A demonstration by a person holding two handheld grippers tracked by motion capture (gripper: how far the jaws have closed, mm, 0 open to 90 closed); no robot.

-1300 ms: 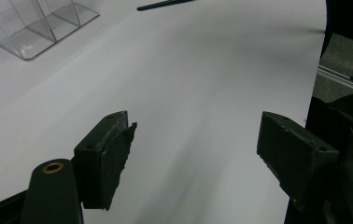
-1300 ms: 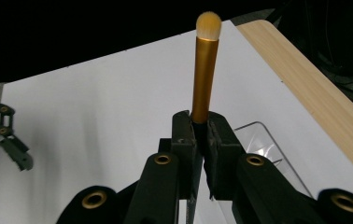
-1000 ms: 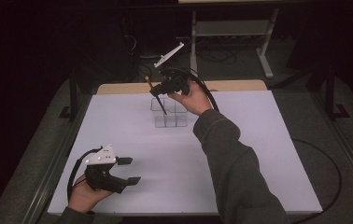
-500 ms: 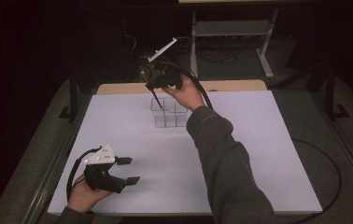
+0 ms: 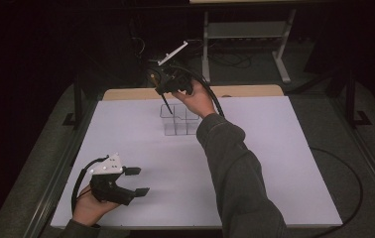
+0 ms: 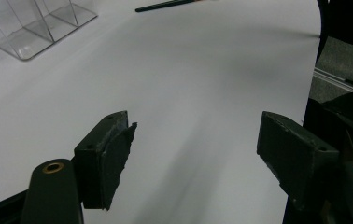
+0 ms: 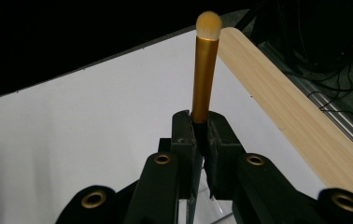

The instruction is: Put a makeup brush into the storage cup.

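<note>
White counter [image 5: 255,163] carries a clear acrylic compartment organiser [image 5: 179,120]; the right tool [image 5: 165,97], clamped on a gold-handled makeup brush [image 7: 205,70], lowers its dark end inside for upright storage. Left tool [image 5: 137,181] rests wide open, empty.

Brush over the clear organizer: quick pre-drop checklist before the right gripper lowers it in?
1. Grip: right gripper shut on the brush, handle clamped between the pads: ok.
2. Orientation: bristle end up, dark handle tip pointing down at the clear organizer: ok.
3. Tip over one compartment, clear of the dividers: cannot tell.
4. Organizer upright on the white table: ok.
5. Left gripper open, holding nothing, well away near the table's front edge: ok.
6. Second dark brush lies flat on the table beyond the organizer, out of the drop path: ok.
</note>
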